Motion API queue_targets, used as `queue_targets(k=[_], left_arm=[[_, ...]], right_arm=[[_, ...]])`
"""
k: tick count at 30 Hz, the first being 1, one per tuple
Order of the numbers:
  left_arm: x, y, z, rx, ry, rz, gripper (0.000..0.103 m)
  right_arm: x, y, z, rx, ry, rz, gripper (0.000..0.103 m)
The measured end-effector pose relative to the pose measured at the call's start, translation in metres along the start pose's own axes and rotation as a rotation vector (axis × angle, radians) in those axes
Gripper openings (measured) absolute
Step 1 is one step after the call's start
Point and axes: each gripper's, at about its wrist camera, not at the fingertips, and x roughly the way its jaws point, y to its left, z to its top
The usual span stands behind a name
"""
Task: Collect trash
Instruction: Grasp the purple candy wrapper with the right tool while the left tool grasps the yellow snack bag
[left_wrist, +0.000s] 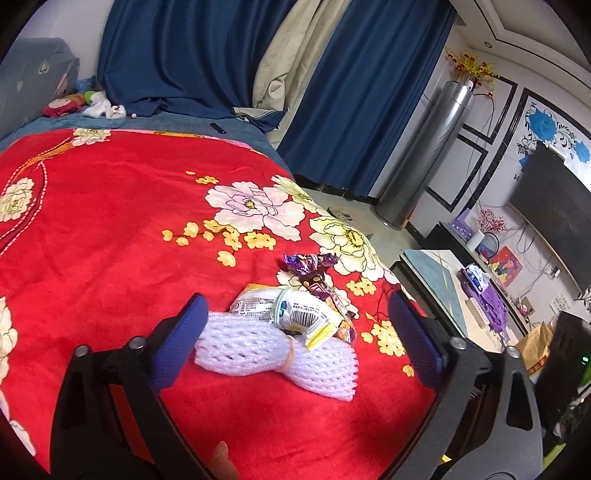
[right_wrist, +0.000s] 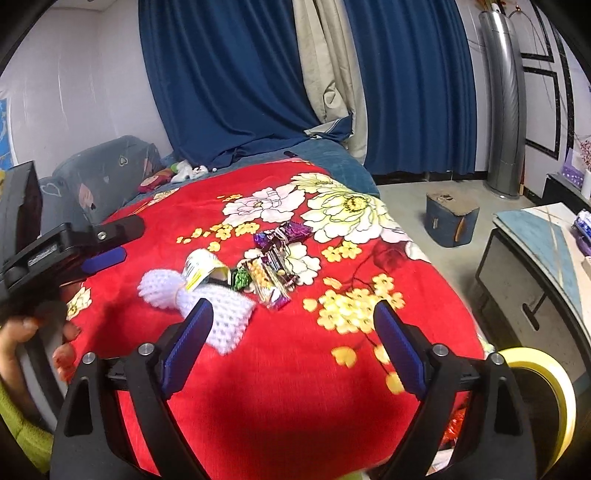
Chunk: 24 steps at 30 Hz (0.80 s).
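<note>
Trash sits on the red floral blanket (left_wrist: 110, 236): a white foam mesh fruit sleeve (left_wrist: 273, 354), with crinkly snack wrappers (left_wrist: 295, 310) just behind it. Left tongs (left_wrist: 295, 343) gape around the sleeve; right tongs (right_wrist: 295, 343) hang open nearby. Sleeve looks light and squashy; pinch its banded waist.

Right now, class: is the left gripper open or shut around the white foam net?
Open. The left gripper has its blue pads spread wide, the white foam net lying between them on the red blanket, ungripped.

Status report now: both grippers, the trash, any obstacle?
Left gripper open over white foam net. Right gripper open, empty. Wrappers piled on red blanket. No obstacle seen.
</note>
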Motion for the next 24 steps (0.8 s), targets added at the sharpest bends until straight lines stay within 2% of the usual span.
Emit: queue_targets(k=[5,6,11,14,17,21,23,24], left_arm=[[0.01,0.012,0.011,-0.075,0.039,-0.041,0.064],[0.014,0.015,0.015,-0.09,0.058,-0.047,0.063],[0.032,0.018,0.022,-0.123,0.12,-0.062,0.062],[0.046,0.016,0.021,-0.131,0.174,-0.074,0.061],[0.061,0.018,0.014,-0.18,0.218,-0.097,0.061],[0.076,0.019,0.004,-0.183,0.265,-0.053,0.061],[0.079,0.021,0.0,-0.183,0.276,-0.022,0.061],[0.08,0.024,-0.002,-0.187,0.279,-0.014,0.061]], right_arm=[[0.032,0.001,0.011,0.02,0.047,0.045,0.07],[0.038,0.003,0.012,0.021,0.057,0.057,0.067],[0.07,0.007,0.018,0.011,0.113,0.071,0.058],[0.089,0.003,0.015,0.043,0.165,0.086,0.055],[0.1,0.001,0.01,0.078,0.2,0.108,0.05],[0.111,-0.001,0.005,0.106,0.231,0.127,0.044],[0.113,-0.001,0.003,0.113,0.229,0.13,0.033],[0.113,0.0,0.002,0.109,0.232,0.13,0.031]])
